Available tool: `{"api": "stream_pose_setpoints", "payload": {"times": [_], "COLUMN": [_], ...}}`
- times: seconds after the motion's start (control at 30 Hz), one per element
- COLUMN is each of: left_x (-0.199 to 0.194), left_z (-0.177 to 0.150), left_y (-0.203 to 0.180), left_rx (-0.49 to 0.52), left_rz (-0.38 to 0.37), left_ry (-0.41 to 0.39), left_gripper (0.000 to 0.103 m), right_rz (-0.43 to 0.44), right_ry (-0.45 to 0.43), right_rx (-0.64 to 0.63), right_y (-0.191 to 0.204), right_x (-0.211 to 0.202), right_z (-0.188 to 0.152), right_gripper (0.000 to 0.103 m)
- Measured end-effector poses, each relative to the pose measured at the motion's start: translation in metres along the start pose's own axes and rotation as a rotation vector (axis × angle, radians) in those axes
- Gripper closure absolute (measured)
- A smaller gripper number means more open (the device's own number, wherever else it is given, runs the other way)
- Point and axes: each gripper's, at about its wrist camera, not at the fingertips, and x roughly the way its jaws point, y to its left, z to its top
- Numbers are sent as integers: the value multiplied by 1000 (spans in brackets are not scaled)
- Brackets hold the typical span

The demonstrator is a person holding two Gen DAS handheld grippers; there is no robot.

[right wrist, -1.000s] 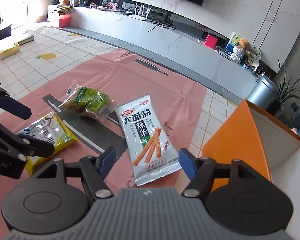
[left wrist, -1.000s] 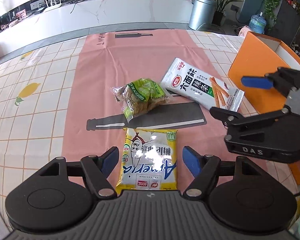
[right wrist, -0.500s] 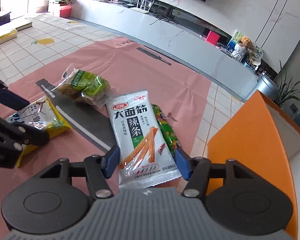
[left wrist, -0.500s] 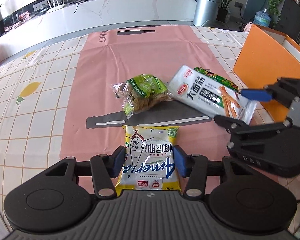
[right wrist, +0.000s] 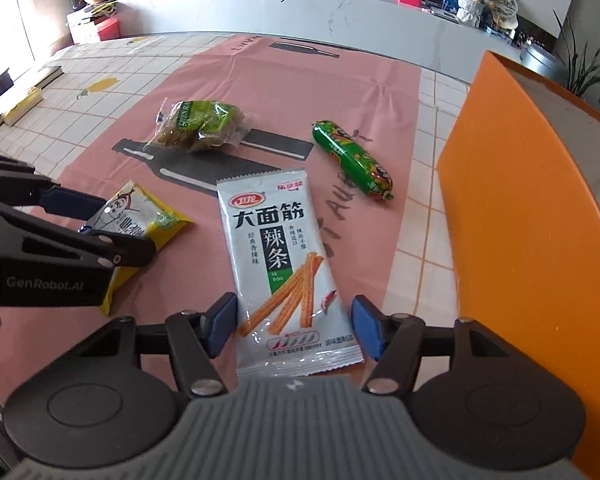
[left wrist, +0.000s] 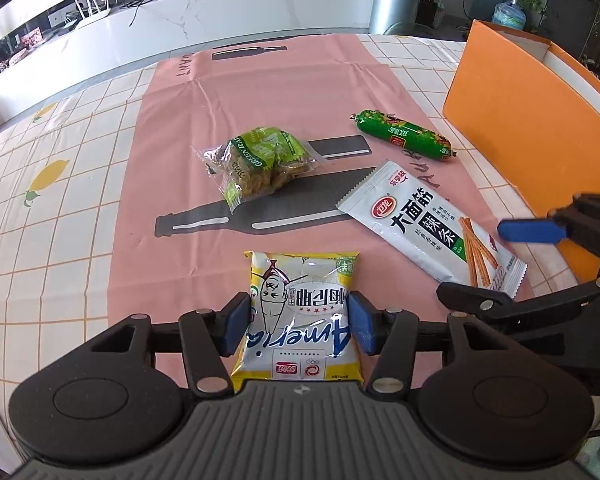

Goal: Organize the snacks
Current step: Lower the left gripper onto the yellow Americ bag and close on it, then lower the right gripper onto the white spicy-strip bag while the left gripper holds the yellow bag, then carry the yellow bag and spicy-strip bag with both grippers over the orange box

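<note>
Pink cloth printed with dark bottle shapes covers the middle of a tiled tabletop [left wrist: 72, 216], and four snacks lie on it beside an orange box [right wrist: 520, 208] at the right edge. The left gripper [left wrist: 298, 322] has its blue pads against both sides of the yellow packet [left wrist: 300, 312]; its jaws have just been opening a little, yet the pads look to be touching the wrapper, so I read it as gripping that packet. The right gripper [right wrist: 294, 326] straddles the lower end of the white spicy-strip packet [right wrist: 280, 264], its jaws having just been opening, with clear gaps at both pads, so it holds nothing. A green sausage [right wrist: 352, 160] and a clear bag of green-wrapped biscuits [left wrist: 260, 164] lie untouched farther out. Both packets seem to be at the pick-up step; next, the right jaws need to close, then both packets must lift and travel over the box wall.
</note>
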Motion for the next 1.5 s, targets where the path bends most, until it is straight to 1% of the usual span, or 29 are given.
{"api": "stream_pose_setpoints", "payload": {"times": [0.1, 0.13, 0.23, 0.33, 0.4, 0.43, 0.47, 0.5, 0.53, 0.57, 0.6, 0.63, 0.67, 0.7, 0.73, 0.93, 1.13, 1.3, 1.5], "left_x": [3, 3, 3, 3, 2, 2, 2, 2, 2, 2, 2, 2, 2, 1, 1, -4, -22, -42, -76], "left_z": [0, 0, 3, 3, 3, 3, 3, 3, 4, 4, 4, 4, 4, 4, 3, 2, 7, 13, 27], "left_y": [2, 2, 7, 13, 16, 17, 18, 18, 18, 18, 17, 18, 18, 18, 18, 20, 17, 12, -1], "left_rx": [-14, -24, -60, -91, -112, -122, -127, -127, -124, -123, -125, -129, -134, -136, -139, -173, -182, -187, -184], "left_rz": [3, 3, -13, -38, -52, -58, -65, -70, -68, -65, -62, -62, -61, -61, -60, -56, -59, -70, -101], "left_ry": [14, 11, 14, 12, 10, 9, 9, 9, 9, 9, 9, 9, 8, 6, 5, -7, -44, -83, -156], "left_gripper": [33, 34, 34, 34, 35, 36, 39, 41, 42, 43, 43, 44, 44, 44, 44, 44, 44, 44, 44], "right_rz": [17, 21, 38, 79, 116, 137, 155, 160, 154, 155, 157, 156, 155, 152, 147, 120, 94, 71, 45], "right_ry": [-26, -32, -62, -60, -51, -43, -38, -38, -42, -41, -41, -44, -45, -41, -37, -11, -1, -36, -102], "right_rx": [-77, -103, -168, -163, -130, -107, -86, -74, -75, -75, -78, -79, -79, -78, -76, -31, 29, 50, 92], "right_y": [5, 7, 10, 5, 0, -3, -4, -5, -4, -3, -2, 0, 1, 2, 4, 7, 4, -4, -20], "right_x": [4, 6, 11, 14, 18, 20, 22, 22, 21, 21, 20, 19, 17, 16, 16, 10, -13, -43, -86], "right_z": [4, 6, 13, 18, 20, 21, 21, 21, 20, 20, 20, 20, 20, 20, 20, 20, 16, 17, 22], "right_gripper": [27, 24, 22, 22, 24, 25, 26, 28, 31, 32, 37, 44, 49, 52, 53, 56, 57, 57, 57]}}
